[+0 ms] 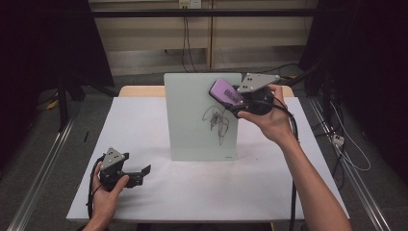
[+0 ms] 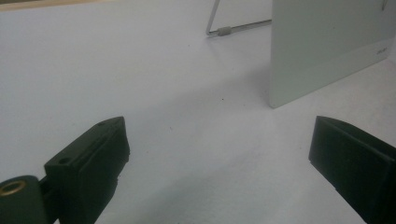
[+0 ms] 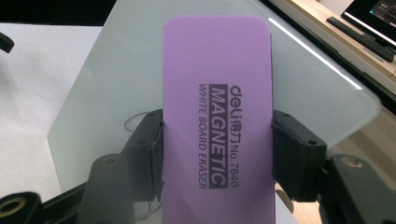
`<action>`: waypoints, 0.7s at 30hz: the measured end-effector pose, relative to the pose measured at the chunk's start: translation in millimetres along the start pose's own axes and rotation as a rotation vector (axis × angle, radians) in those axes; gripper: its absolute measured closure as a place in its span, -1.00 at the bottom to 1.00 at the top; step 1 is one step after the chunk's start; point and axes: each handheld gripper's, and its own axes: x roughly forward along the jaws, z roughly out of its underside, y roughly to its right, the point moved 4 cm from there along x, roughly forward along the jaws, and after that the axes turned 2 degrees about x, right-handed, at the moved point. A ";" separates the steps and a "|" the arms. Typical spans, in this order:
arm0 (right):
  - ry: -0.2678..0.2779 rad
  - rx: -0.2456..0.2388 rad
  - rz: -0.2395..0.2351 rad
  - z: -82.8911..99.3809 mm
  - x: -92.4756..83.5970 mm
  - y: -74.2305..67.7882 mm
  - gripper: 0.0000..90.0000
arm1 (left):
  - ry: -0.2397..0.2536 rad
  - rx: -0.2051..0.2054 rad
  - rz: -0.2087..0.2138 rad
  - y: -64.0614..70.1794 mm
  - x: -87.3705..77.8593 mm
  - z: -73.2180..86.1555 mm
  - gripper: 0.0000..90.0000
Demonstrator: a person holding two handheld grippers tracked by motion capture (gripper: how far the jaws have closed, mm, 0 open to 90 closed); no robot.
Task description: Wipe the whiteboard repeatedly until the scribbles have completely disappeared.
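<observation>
A small glass whiteboard [image 1: 199, 118] stands upright mid-table, with a dark scribble [image 1: 217, 121] on its right half. My right gripper [image 1: 235, 98] is shut on a purple magnetic whiteboard eraser [image 1: 225, 91], held at the board's upper right, just above the scribble. In the right gripper view the eraser [image 3: 217, 121] sits clamped between both jaws, its printed back toward the camera, the board [image 3: 308, 88] behind it. My left gripper [image 1: 139, 174] rests open on the table at the front left, nothing between its jaws [image 2: 219, 172]. The board's lower corner [image 2: 327, 51] stands ahead of it.
A white sheet [image 1: 159, 192] covers the table, with its front edge near my forearms. The board's wire stand [image 2: 224, 31] reaches out behind it. Cables trail from both grippers, and metal rails run along the floor on either side.
</observation>
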 end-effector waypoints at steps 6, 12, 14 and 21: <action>-0.010 -0.010 -0.002 5.0 3.8 -7.1 -0.09 | -0.005 0.002 0.000 0.8 0.8 0.0 -0.89; -0.021 -0.012 -0.020 13.3 8.4 -15.2 -0.09 | -0.008 0.001 -0.002 0.9 1.8 0.3 -0.89; -0.031 -0.010 -0.024 15.7 9.3 -18.1 -0.09 | -0.007 0.002 -0.015 0.3 0.9 0.1 -0.89; -0.045 -0.005 -0.051 24.2 13.6 -25.2 -0.08 | -0.004 -0.005 -0.018 -1.4 -0.3 0.4 -0.89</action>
